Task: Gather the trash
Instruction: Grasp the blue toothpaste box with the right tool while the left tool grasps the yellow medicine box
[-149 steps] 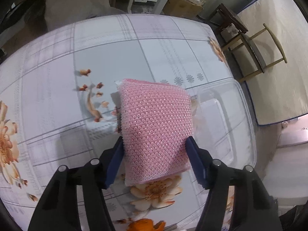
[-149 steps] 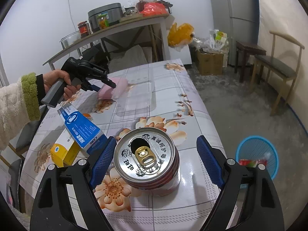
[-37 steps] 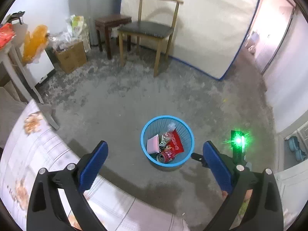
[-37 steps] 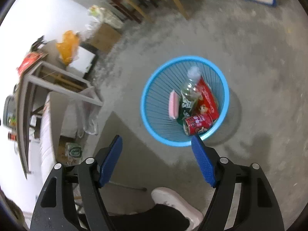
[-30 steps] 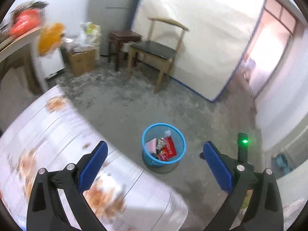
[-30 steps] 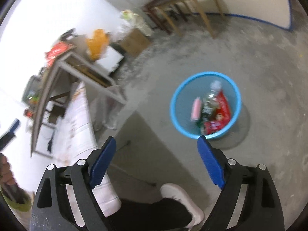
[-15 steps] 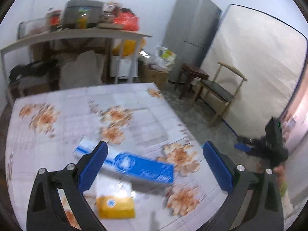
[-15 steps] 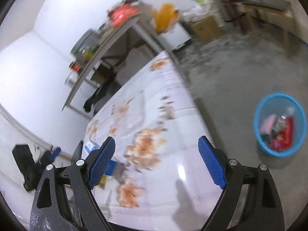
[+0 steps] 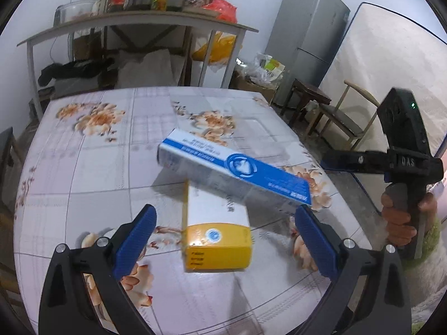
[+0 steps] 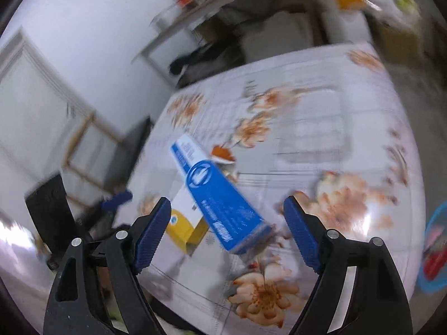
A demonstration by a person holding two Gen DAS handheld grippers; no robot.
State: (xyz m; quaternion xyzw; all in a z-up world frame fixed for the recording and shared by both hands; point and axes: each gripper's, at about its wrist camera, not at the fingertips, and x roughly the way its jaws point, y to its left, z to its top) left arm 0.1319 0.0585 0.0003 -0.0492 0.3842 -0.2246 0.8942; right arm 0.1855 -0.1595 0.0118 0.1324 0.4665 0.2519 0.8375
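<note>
Cartons remained on the flowered table [image 9: 83, 173]: a long blue-and-white box [image 9: 234, 174] lay propped across a yellow-and-white box [image 9: 216, 234]. Both looked light, stiff and easily crushed, best pinched across their narrow sides. The left gripper [image 9: 225, 240] hung over the yellow box, jaws spread wide, empty and touching nothing. The right gripper [image 10: 227, 234] was likewise wide open and empty, aimed at the blue box's near end [image 10: 243, 240]. A blue basket [image 10: 435, 254] showed off the table's edge.
</note>
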